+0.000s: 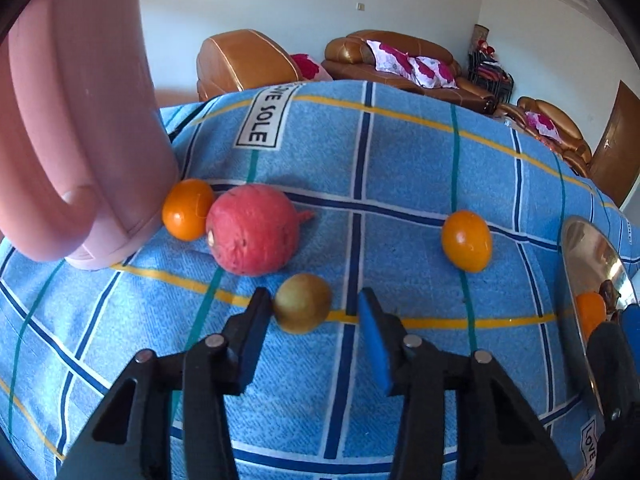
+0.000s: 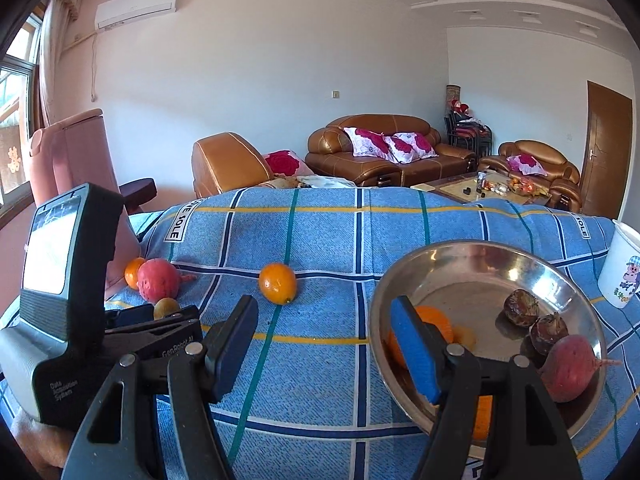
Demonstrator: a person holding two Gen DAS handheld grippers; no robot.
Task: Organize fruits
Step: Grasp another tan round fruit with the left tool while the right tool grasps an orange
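Fingers of the left gripper (image 1: pixel 316 316) stand spread around a small yellow-green round fruit (image 1: pixel 303 303): the left pad touches or nearly touches it, the right pad is clear of it. That fruit lies on the blue checked cloth (image 1: pixel 400 160) covering the desk. Just behind it lies one large red rough-skinned round fruit (image 1: pixel 253 229), and touching that fruit's left side, one orange citrus fruit (image 1: pixel 187 209) beside a pink plastic jug (image 1: pixel 80 128). A second orange citrus fruit (image 1: pixel 466 241) lies alone on the cloth, well apart to the right.

Fingers of the right gripper (image 2: pixel 324 340) are spread with nothing between them; the right finger hangs over the rim of one round stainless-steel bowl (image 2: pixel 472 264). In the bowl lie one orange citrus fruit (image 2: pixel 434 318) partly hidden by that finger, two dark brown wrinkled fruits (image 2: pixel 521 307), and one red round fruit (image 2: pixel 570 368). More orange shows low in the bowl, behind the gripper; whether it is another fruit cannot be told. One white printed cup (image 2: pixel 622 268) stands just right of the bowl.
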